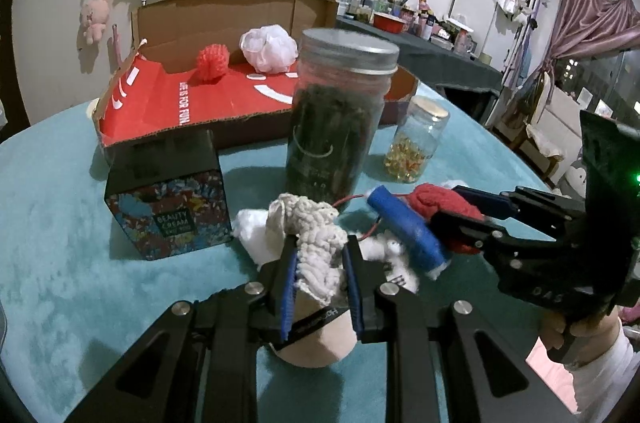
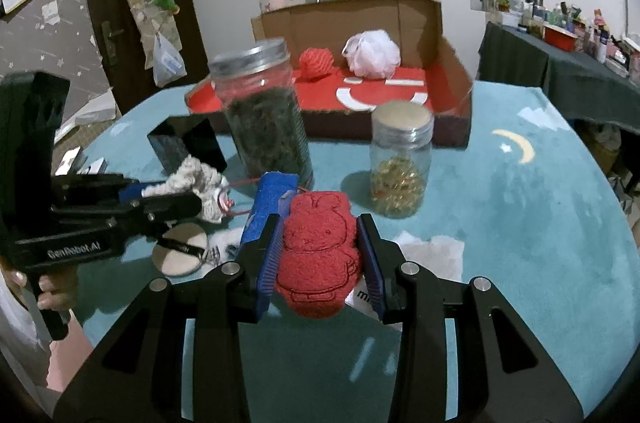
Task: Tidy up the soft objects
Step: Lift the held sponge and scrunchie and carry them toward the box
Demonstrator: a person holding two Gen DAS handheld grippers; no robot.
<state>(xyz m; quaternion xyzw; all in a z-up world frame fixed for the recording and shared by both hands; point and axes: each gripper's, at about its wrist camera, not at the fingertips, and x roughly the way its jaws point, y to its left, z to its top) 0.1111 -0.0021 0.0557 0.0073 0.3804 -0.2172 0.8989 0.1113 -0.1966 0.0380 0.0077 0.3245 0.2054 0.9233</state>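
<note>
In the left wrist view, the left gripper (image 1: 321,255) clamped a cream knitted piece (image 1: 316,243) near the surface (image 1: 60,223); a red mesh ball (image 1: 213,62) and white pouf (image 1: 269,47) already lay in the cardboard box (image 1: 240,103) at twelve o'clock.

In the right wrist view, the right gripper (image 2: 320,243) pinched a red plush figure (image 2: 318,255), apparently lifted. Both awaited boxing.

Left gripper (image 1: 321,249) reaching forward low over table, fingers clamping grey knitted piece (image 1: 318,243). Right gripper (image 2: 320,235) pointing forward beside it, fingers pinching red plush toy (image 2: 318,251). Bare hands gripping both handles from below.
</note>
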